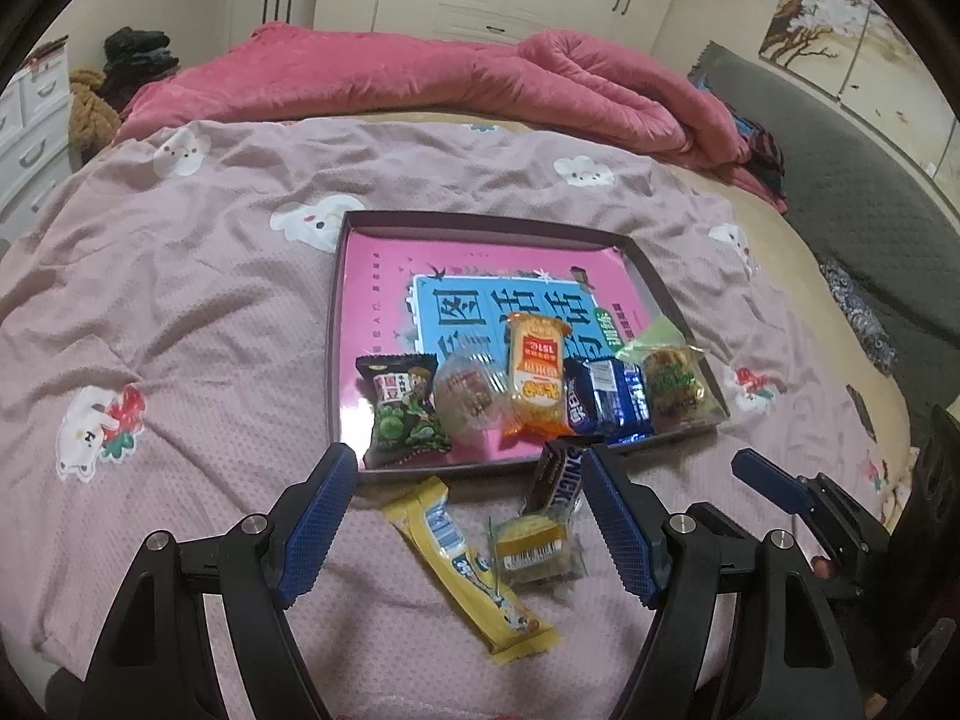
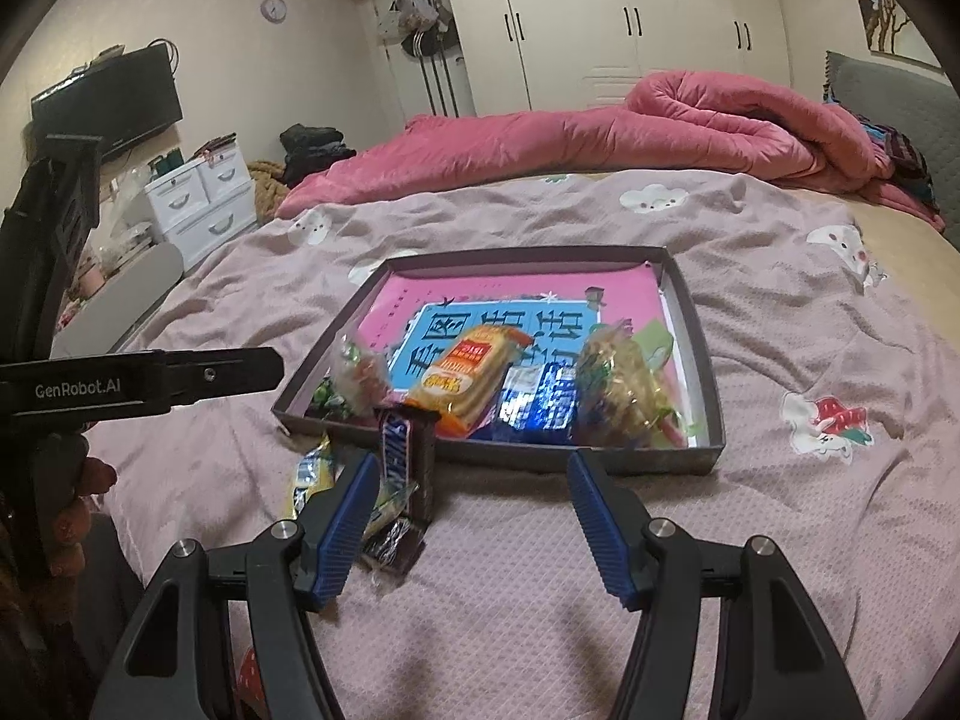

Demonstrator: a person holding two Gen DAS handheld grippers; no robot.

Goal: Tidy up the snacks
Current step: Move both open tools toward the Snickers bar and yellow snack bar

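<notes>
Snacks are split between a shallow tray (image 1: 672,294) and the pink bedsheet (image 1: 180,312) in front of it. In the tray, along its near edge, 5 packets are lined up: a green pea bag (image 1: 403,414), a clear wrapped sweet (image 1: 468,399), an orange cracker pack (image 1: 536,381), a blue packet (image 1: 612,402) and a green-trimmed clear pack (image 1: 675,387). A pink and blue book (image 1: 480,276) is laid flat under them.

On the bedsheet, just before the tray, 3 snacks are left: a yellow stick pack (image 1: 474,570), a small cake pack (image 1: 536,543) touching it, and a Snickers bar (image 1: 555,477) propped against the tray's near wall.

Jaws of the left gripper (image 1: 465,519) are held apart, with the 3 loose snacks seen between them and nothing gripped. Jaws of the right gripper (image 2: 474,531) are also apart and empty; the Snickers bar is seen just by its left pad (image 2: 345,531). A red quilt (image 1: 420,78) is bunched at the bed's far side
</notes>
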